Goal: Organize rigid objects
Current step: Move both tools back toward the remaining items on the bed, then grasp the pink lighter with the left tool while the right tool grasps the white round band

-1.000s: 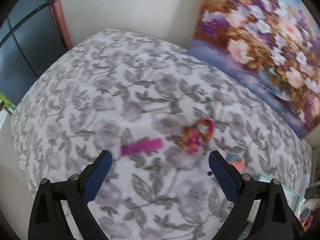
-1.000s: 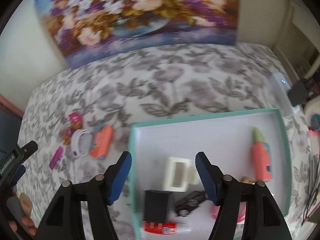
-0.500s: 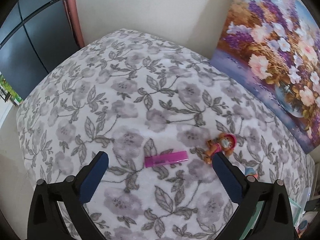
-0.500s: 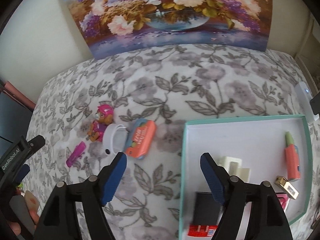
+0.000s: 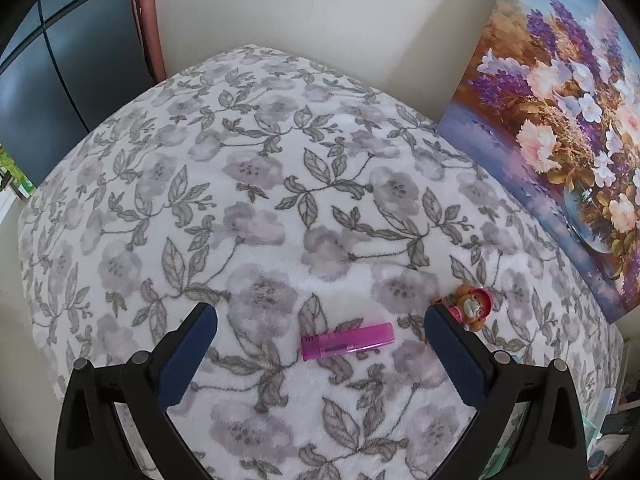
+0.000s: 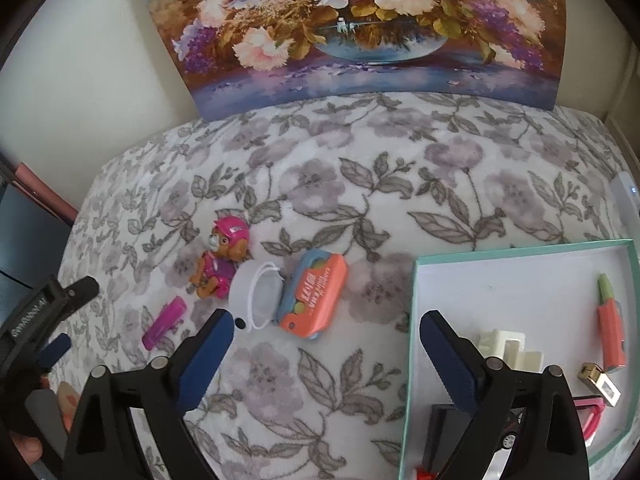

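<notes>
A pink lighter [image 5: 347, 341] lies on the flowered blanket [image 5: 248, 184], level with the tips of my left gripper [image 5: 320, 316], which is open wide and touches nothing. A toy puppy in a pink helmet [image 5: 472, 308] sits just beyond its right finger. In the right wrist view the puppy [image 6: 222, 260], a white round container [image 6: 258, 298], an orange case [image 6: 312, 296] and the lighter [image 6: 165, 322] lie left of a teal-rimmed tray [image 6: 520, 250]. My right gripper [image 6: 326, 320] hangs over the blanket beside the tray's left edge, jaws opening, nothing between them.
The tray holds an orange and green tool [image 6: 610, 332], a white block [image 6: 508, 346], a gold item [image 6: 600, 382] and a black box [image 6: 444, 428]. A flower painting [image 6: 360, 20] leans on the wall behind. The left gripper's body [image 6: 40, 320] and a hand [image 6: 68, 400] show at lower left.
The lighter has come down to lie between my left gripper's fingers. My right gripper has moved left, off the tray and over the blanket, and its jaws have widened.
</notes>
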`<state>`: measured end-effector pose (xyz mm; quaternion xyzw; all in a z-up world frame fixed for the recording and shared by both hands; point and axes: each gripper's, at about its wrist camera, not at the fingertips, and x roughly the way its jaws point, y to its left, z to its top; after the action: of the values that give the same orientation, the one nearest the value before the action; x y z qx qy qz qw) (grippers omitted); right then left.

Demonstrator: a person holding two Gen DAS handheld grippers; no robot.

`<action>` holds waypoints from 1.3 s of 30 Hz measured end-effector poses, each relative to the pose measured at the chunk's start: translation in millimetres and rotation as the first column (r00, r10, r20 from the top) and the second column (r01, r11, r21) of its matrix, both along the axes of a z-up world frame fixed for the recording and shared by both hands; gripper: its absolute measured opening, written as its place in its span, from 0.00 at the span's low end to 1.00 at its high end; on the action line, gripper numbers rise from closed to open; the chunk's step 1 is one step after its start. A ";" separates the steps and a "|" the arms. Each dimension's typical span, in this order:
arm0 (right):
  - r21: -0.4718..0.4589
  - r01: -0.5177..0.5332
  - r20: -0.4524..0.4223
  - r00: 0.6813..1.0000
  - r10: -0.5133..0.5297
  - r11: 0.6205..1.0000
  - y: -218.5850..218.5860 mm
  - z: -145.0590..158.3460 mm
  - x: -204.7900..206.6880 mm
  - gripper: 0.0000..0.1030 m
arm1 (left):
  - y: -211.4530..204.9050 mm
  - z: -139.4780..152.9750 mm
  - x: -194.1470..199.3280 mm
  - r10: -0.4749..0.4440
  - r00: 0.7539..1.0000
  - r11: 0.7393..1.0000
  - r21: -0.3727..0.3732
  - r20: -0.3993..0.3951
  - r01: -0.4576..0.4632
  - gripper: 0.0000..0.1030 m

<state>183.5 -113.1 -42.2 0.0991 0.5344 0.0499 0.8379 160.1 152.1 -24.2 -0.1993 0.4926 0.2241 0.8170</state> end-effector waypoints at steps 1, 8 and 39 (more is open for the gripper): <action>0.004 0.004 0.001 1.000 -0.004 1.000 -0.6 -0.7 1.1 0.93 | 2.4 -1.6 0.3 0.002 1.000 1.000 -0.011 0.002 -0.002 1.00; 0.050 0.036 0.001 0.999 -0.036 0.998 -1.1 -7.9 11.2 0.93 | 11.4 -12.6 5.4 -0.016 1.000 0.999 -0.039 0.001 0.016 1.00; -0.022 -0.037 -0.023 0.999 0.037 0.999 34.4 -33.9 22.5 0.89 | -9.8 -94.3 37.1 -0.044 0.991 0.996 -0.076 -0.123 0.035 1.00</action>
<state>206.0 -78.8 -76.1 0.0804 0.5460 0.0583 0.8319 197.2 142.2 -118.5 -0.2051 0.5542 0.2014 0.7812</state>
